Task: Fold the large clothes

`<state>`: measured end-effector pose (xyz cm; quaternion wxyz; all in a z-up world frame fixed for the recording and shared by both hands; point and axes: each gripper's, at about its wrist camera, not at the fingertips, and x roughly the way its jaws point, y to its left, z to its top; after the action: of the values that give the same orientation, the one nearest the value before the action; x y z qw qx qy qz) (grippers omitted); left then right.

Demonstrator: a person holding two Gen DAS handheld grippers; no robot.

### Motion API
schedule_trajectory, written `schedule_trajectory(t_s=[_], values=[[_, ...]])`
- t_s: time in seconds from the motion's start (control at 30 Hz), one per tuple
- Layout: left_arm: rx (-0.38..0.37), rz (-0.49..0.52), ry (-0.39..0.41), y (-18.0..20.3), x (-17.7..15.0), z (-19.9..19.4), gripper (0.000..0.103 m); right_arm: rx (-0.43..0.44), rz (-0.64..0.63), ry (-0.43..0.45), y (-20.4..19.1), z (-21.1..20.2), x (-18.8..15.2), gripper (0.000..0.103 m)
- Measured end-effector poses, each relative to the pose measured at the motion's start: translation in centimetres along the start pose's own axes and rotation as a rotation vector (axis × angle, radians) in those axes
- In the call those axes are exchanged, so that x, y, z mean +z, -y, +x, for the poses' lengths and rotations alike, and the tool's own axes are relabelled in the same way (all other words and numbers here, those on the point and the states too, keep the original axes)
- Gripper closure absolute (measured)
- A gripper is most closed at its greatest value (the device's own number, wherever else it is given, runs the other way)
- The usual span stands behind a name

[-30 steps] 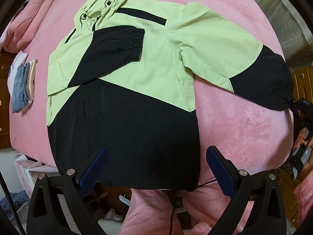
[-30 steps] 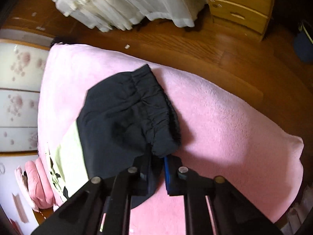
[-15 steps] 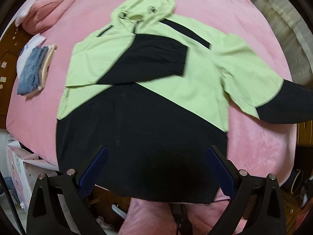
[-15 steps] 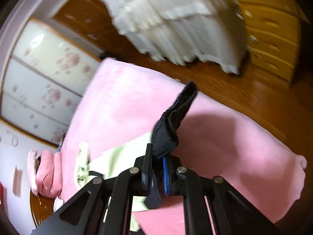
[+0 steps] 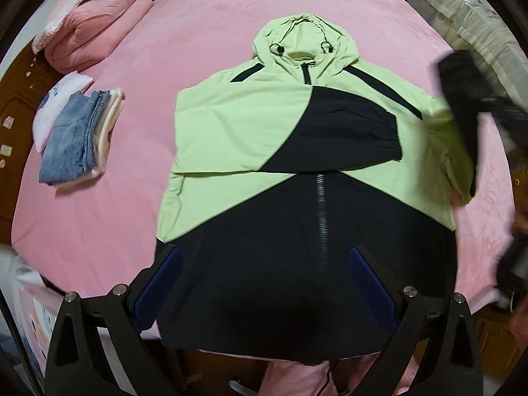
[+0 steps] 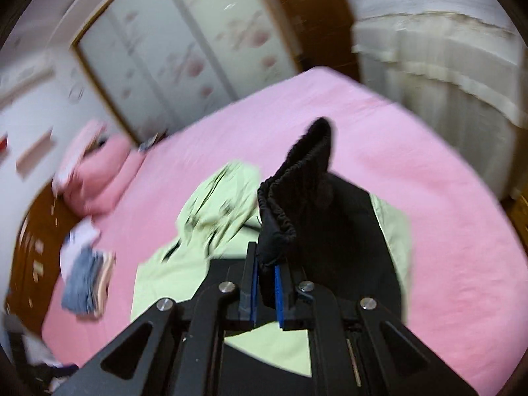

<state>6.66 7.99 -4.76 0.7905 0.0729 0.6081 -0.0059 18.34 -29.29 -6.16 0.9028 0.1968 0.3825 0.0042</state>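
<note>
A lime-green and black hooded jacket (image 5: 264, 151) lies front up on the pink bed (image 5: 99, 224), hood toward the far side. One sleeve is folded across its chest, black cuff (image 5: 379, 138) to the right. My left gripper (image 5: 264, 274) hangs open above the black hem, holding nothing. My right gripper (image 6: 265, 280) is shut on the black cuff of the other sleeve (image 6: 297, 204) and holds it lifted above the jacket. In the left wrist view that raised sleeve (image 5: 462, 105) shows blurred at the right edge.
A stack of folded clothes (image 5: 76, 138) with jeans on top lies at the bed's left side. Pink bedding (image 5: 89, 26) is rolled up at the far left corner. White curtains (image 6: 445, 49) and sliding wardrobe doors (image 6: 184, 43) stand beyond the bed.
My right gripper has lifted the black cuff off the bed and carried it up over the jacket, rolling as it went. My left gripper has shifted sideways so the jacket sits centred under it.
</note>
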Motion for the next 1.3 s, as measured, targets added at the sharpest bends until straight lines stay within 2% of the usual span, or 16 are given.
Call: schedule_trajectory(t_s=[0.13,0.2,0.27,0.3,0.43,0.7,0.8,0.87,0.97,1.07,1.1,1.13,1.17,1.2,1.23,1.3], values=[[-0.001,0.015,-0.017,-2.4,0.7,2.2,0.004,-0.068,-0.076,-0.147,-4.2,8.6,-4.5,0.093],[-0.010,0.005,-0.034,-3.2,1.3,3.4,0.004,-0.105,-0.113,-0.274,-5.2,13.0,-7.0,0.088],[-0.023,-0.008,-0.046,-3.5,2.3,4.3,0.004,-0.083,-0.109,-0.385,-5.7,14.7,-9.0,0.072],[-0.032,-0.012,-0.045,-3.6,2.7,4.6,0.004,-0.076,-0.111,-0.401,-5.8,14.9,-9.5,0.067],[-0.088,-0.020,-0.025,-2.8,4.8,5.4,0.004,-0.042,-0.133,-0.372,-5.7,13.2,-10.3,0.060],[-0.286,0.011,-0.011,3.0,8.6,10.5,0.007,0.037,0.039,-0.313,-0.8,8.2,-11.5,0.060],[-0.378,0.033,0.015,5.7,9.8,13.4,0.017,0.031,0.112,-0.270,1.5,6.8,-12.5,0.060],[-0.406,0.026,0.000,7.5,10.5,15.9,0.030,0.012,0.146,-0.250,3.0,6.1,-13.2,0.060],[-0.367,0.028,-0.052,9.5,11.4,19.3,0.049,-0.026,0.188,-0.232,4.9,5.2,-14.4,0.060],[-0.314,0.038,-0.100,11.0,11.8,21.8,0.054,-0.056,0.233,-0.227,6.6,4.4,-15.3,0.060],[-0.309,0.037,-0.100,11.3,11.9,22.0,0.056,-0.067,0.245,-0.227,7.0,4.2,-15.5,0.060],[-0.309,0.039,-0.098,11.6,11.9,22.0,0.065,-0.078,0.256,-0.226,7.5,3.9,-15.7,0.060],[-0.328,0.043,-0.102,12.0,12.0,22.0,0.082,-0.091,0.268,-0.226,7.9,3.5,-15.9,0.060],[-0.331,0.049,-0.106,12.6,11.9,21.8,0.083,-0.106,0.279,-0.229,8.3,3.3,-16.0,0.060],[-0.307,0.068,-0.096,13.1,11.9,21.5,0.092,-0.124,0.288,-0.236,8.6,3.1,-16.2,0.060],[-0.257,0.138,-0.034,14.3,12.2,19.8,0.097,-0.168,0.290,-0.257,9.1,2.9,-16.2,0.060]])
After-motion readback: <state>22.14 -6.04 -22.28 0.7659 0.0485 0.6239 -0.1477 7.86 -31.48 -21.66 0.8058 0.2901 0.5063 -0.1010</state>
